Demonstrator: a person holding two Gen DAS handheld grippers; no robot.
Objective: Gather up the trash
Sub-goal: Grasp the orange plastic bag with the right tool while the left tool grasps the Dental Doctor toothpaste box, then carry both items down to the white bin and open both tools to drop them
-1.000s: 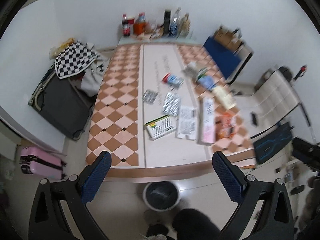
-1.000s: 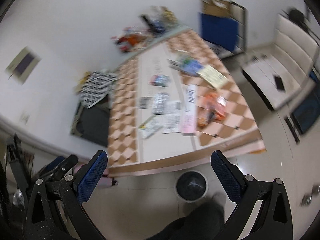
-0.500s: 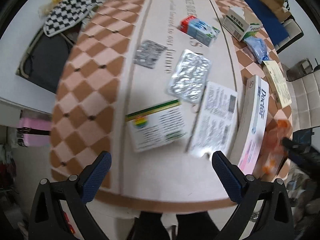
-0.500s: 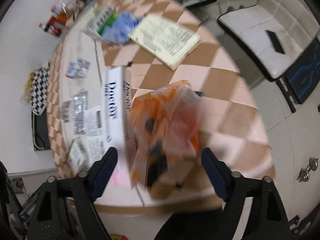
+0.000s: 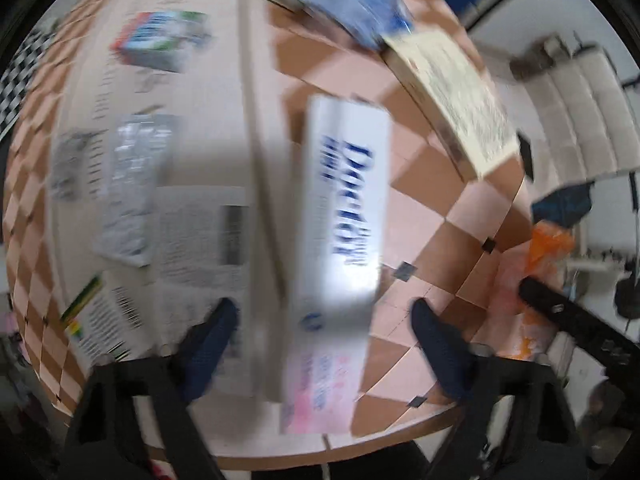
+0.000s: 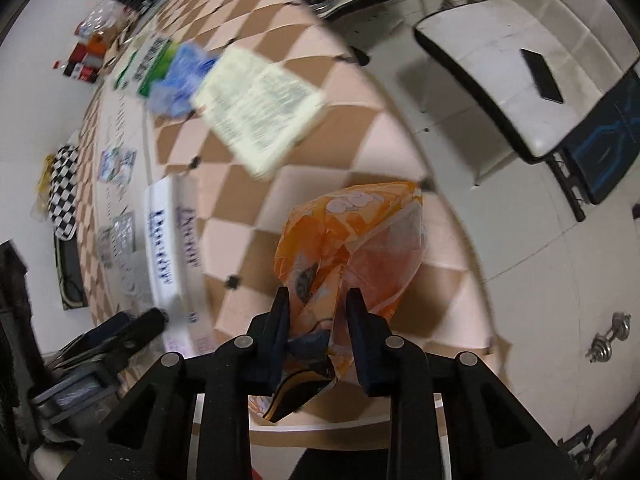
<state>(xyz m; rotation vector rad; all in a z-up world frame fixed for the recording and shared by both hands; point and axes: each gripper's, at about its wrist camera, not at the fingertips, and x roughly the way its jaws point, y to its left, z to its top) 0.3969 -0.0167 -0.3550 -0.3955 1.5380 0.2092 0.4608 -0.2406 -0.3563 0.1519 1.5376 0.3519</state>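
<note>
my right claw (image 6: 314,312) pinching orange wrapper (image 6: 352,240) low centre, for binning; left claw (image 5: 320,336) wide, straddling long white box (image 5: 340,216) on worktop (image 5: 432,240).

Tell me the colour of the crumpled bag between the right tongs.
Orange with white patches; the bag shows best in the right wrist view.

Legible text: the long white box (image 5: 340,232) lying on the counter (image 5: 436,224) carries blue lettering reading approximately "Doctor"; motion blur makes the last letters uncertain. Print on the leaflet (image 5: 204,236), the cream box (image 5: 456,100) and remaining packages is blurred and unreadable.
</note>
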